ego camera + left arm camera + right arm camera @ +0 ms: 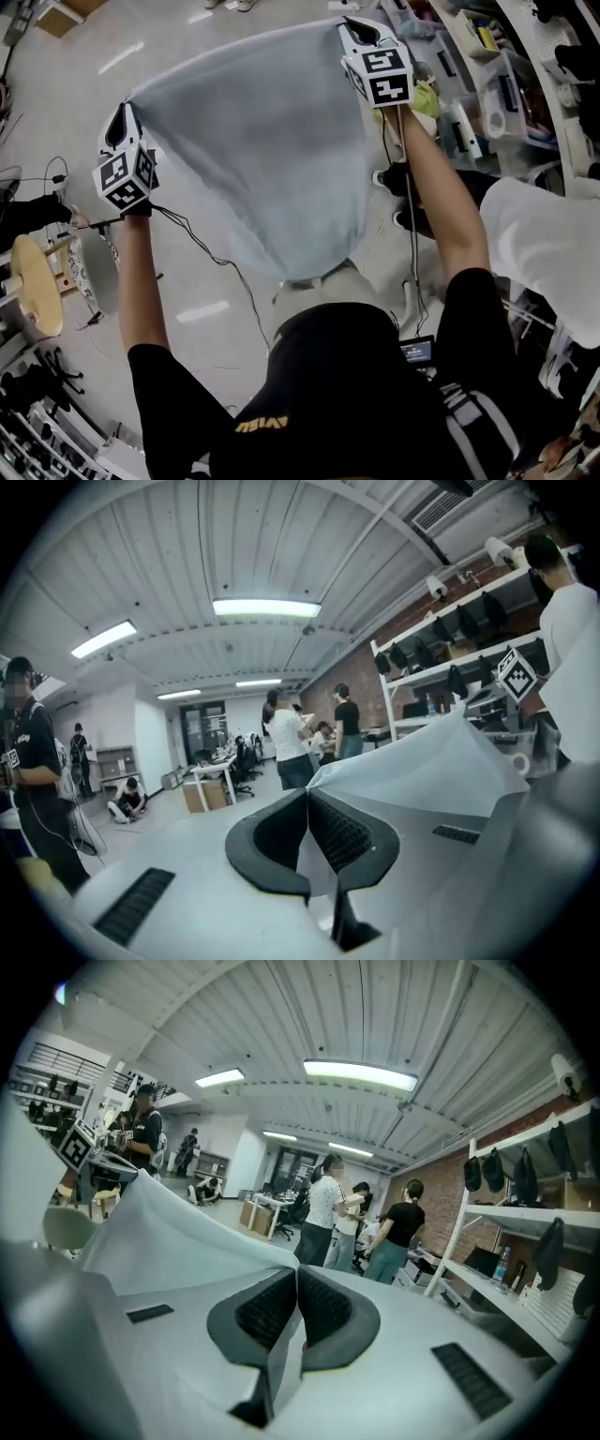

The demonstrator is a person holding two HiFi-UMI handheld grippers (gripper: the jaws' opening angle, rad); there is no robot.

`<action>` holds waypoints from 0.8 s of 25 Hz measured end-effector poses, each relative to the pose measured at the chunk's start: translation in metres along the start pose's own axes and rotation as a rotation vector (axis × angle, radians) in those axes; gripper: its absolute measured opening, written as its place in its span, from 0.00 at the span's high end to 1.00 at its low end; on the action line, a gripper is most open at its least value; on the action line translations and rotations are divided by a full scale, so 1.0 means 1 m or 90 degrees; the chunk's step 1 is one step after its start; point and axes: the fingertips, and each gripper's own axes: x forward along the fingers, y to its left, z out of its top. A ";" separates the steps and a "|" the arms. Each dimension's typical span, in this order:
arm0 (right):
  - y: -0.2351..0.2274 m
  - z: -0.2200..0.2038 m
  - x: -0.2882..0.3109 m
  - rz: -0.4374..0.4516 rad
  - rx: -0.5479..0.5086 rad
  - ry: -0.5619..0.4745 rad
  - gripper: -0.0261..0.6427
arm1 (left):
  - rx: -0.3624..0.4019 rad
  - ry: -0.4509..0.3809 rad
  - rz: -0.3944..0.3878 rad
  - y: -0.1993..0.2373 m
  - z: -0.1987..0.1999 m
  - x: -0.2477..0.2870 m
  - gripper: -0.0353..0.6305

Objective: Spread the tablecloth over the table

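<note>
The thin, pale tablecloth (pixel 272 150) hangs in mid-air before the person, its top edge stretched between the left gripper (pixel 307 803) and right gripper (pixel 296 1283), each clamped on an upper corner, the soundest hold for cloth this light and limp, with open floor (pixel 75 103) ahead and shelving (pixel 525 94) crowding the right.

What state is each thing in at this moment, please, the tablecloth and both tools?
tablecloth: in the air, stretched between both tools, sagging in the middle.
left tool: shut on one tablecloth corner.
right tool: shut on the other corner.
</note>
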 end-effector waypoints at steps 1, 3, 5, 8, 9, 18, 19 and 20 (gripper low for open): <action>0.003 -0.007 0.012 0.005 0.001 0.006 0.95 | 0.000 0.013 0.005 0.002 -0.010 0.008 0.91; 0.004 -0.027 0.032 0.016 0.008 0.020 0.95 | -0.005 0.037 0.014 -0.002 -0.030 0.026 0.91; 0.004 -0.052 0.048 0.025 0.014 0.039 0.95 | -0.014 0.059 0.020 -0.011 -0.051 0.041 0.91; 0.019 -0.078 0.062 0.040 0.013 0.062 0.95 | -0.010 0.095 0.031 -0.012 -0.084 0.049 0.91; 0.024 -0.085 0.066 0.043 0.011 0.069 0.95 | -0.010 0.108 0.036 -0.012 -0.095 0.051 0.91; 0.091 -0.170 0.057 0.132 0.119 0.201 0.46 | 0.023 0.237 0.007 -0.045 -0.196 0.007 0.61; 0.092 -0.173 0.051 0.130 0.125 0.199 0.46 | 0.025 0.240 0.000 -0.050 -0.203 -0.001 0.61; 0.092 -0.177 0.046 0.126 0.130 0.198 0.46 | 0.023 0.244 -0.005 -0.056 -0.209 -0.007 0.61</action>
